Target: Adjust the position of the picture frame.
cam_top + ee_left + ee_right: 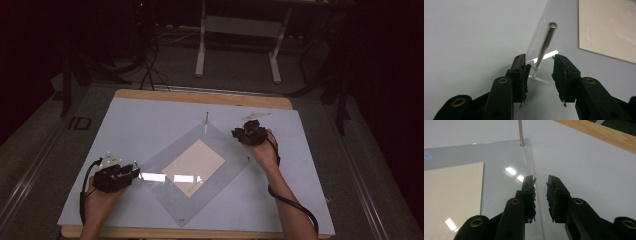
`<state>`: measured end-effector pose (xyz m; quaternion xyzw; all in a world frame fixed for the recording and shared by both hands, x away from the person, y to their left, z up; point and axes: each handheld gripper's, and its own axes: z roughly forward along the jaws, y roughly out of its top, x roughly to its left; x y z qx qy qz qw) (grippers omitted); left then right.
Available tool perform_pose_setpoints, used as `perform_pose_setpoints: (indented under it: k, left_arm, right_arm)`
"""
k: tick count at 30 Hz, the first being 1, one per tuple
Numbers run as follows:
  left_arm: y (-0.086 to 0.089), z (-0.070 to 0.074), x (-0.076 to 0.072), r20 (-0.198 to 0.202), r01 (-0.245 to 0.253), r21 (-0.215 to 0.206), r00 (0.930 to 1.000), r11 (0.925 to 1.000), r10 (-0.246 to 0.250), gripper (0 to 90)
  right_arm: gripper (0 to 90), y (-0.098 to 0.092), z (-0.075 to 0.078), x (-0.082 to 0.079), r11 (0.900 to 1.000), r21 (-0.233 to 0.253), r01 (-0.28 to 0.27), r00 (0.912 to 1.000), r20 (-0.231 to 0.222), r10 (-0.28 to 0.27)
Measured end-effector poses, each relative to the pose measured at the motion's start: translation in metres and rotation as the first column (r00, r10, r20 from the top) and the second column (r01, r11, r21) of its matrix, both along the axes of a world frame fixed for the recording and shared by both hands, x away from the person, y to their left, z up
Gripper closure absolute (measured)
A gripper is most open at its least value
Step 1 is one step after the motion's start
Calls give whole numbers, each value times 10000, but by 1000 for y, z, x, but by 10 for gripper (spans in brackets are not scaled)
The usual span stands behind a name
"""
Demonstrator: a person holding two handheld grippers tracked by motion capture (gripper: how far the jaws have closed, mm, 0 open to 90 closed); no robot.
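A clear acrylic sheet (pixel 220 172) lies turned like a diamond on the pale mat, with a cream paper (pixel 194 166) at its middle. Thin metal pins stand at its corners; the far one (pixel 206 118) is upright. My left gripper (pixel 134 171) is at the sheet's left corner. In the left gripper view its jaws (pixel 539 67) stand open on either side of that corner's pin (pixel 545 45), not touching it. My right gripper (pixel 242 132) hovers open over the sheet's upper right edge (pixel 534 170), nothing between its fingers, with the far pin (pixel 520 132) ahead.
The pale mat (pixel 130 125) covers a wooden table whose far edge (pixel 200 96) shows. Beyond it a white desk frame (pixel 201 50) and dark stands with cables (pixel 150 70) are on the floor. Bare mat lies left and right of the sheet.
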<state>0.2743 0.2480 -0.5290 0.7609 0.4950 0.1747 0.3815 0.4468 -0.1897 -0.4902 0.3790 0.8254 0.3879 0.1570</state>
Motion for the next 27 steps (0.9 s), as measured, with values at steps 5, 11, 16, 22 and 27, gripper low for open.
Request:
perform_pose_setpoints:
  k: [5,11,16,22,27]
  left_arm:
    - [-11,-7,9,198,-61,626,9998,9980,48,675]
    - [-14,-10,11,459,-116,668,9989,9977,86,816]
    - [-14,-11,10,549,-175,540,9984,9984,145,845]
    - [-14,-11,10,542,-208,518,9984,9984,180,849]
    - [-14,-11,10,546,-205,513,9983,9985,177,850]
  right_arm:
    - [772,9,-2,6,10000,-54,20,10000,94,-19]
    - [802,22,-3,14,9998,-86,-178,9996,231,180]
    - [822,34,-7,20,9988,-210,-433,9988,204,438]
    - [833,49,-14,31,9985,-112,-530,9985,102,531]
    - [851,60,-18,42,9985,-21,-543,9985,98,543]
